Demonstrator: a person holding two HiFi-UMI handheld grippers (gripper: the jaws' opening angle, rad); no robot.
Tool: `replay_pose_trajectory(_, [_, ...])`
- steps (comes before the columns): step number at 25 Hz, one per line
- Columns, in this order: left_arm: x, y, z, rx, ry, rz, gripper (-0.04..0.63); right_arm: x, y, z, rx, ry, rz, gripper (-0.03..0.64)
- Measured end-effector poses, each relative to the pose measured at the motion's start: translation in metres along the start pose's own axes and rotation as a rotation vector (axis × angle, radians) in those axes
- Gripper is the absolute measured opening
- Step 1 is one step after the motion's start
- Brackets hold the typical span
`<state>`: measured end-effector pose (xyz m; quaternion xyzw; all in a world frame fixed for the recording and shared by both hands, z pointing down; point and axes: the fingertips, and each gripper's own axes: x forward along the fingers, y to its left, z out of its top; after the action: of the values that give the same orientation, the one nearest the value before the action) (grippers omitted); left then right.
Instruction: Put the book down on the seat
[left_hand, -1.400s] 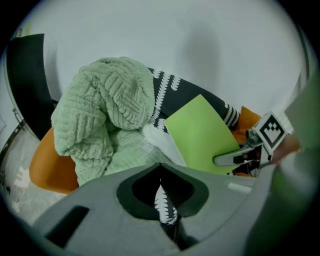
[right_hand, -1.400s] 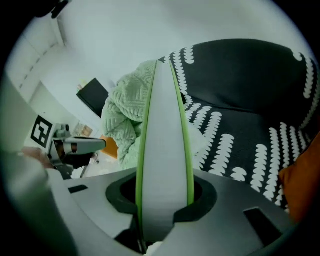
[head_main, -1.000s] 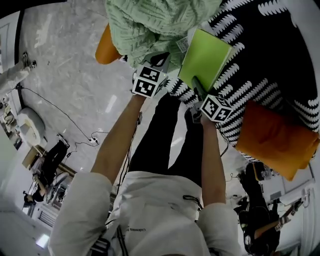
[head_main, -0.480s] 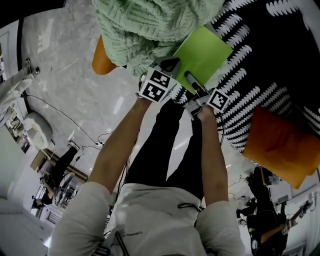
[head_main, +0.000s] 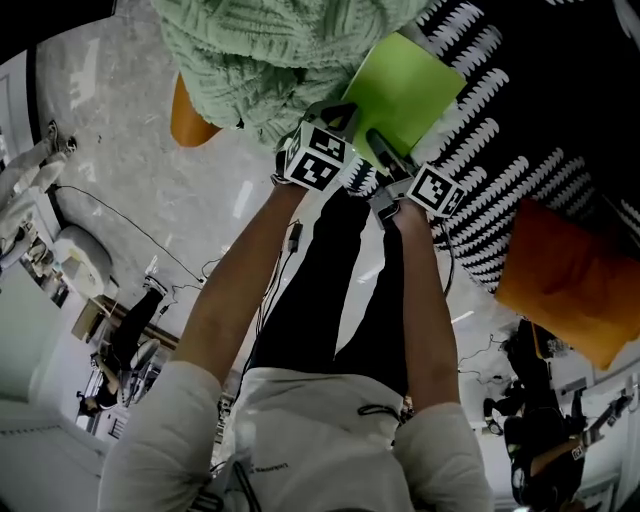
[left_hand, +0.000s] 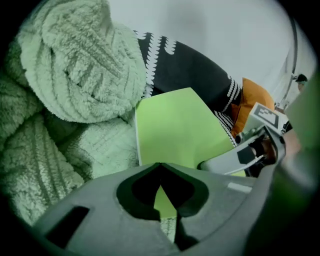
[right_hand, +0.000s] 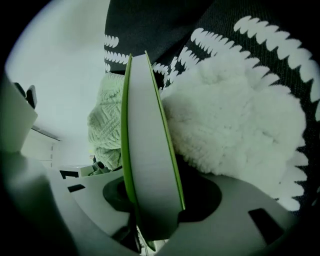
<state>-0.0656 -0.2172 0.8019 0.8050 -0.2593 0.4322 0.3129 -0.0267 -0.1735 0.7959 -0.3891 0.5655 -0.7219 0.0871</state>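
Two tools are up by the green blanket (head_main: 260, 50).

Head view: the book (head_main: 405, 90) has slid closer to the blanket than a second ago. The left tool (head_main: 335, 112) has come in beside its near corner. The right tool (head_main: 385, 158) grips the book over the seat (head_main: 540, 110). I think it is nearly down.

Left tool view: the jaws are closed on nothing. The book (left_hand: 175, 130) lies flat just right of the blanket.

Right tool view: only here you see the book's page edge (right_hand: 147, 150) pinched between the jaws, blanket close beside it.
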Motion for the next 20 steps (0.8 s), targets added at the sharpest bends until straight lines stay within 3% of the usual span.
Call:
replay_pose_trajectory(5, [-0.005, 0.003, 0.001, -0.084, -0.009, -0.01, 0.009, -0.01, -0.003, -0.005, 0.011, -0.015, -0.04, 0.187])
replay_pose_trajectory(20, [0.0, 0.007, 0.001, -0.098, -0.038, 0.03, 0.009, -0.041, -0.017, -0.002, 0.026, -0.045, -0.091, 0.19])
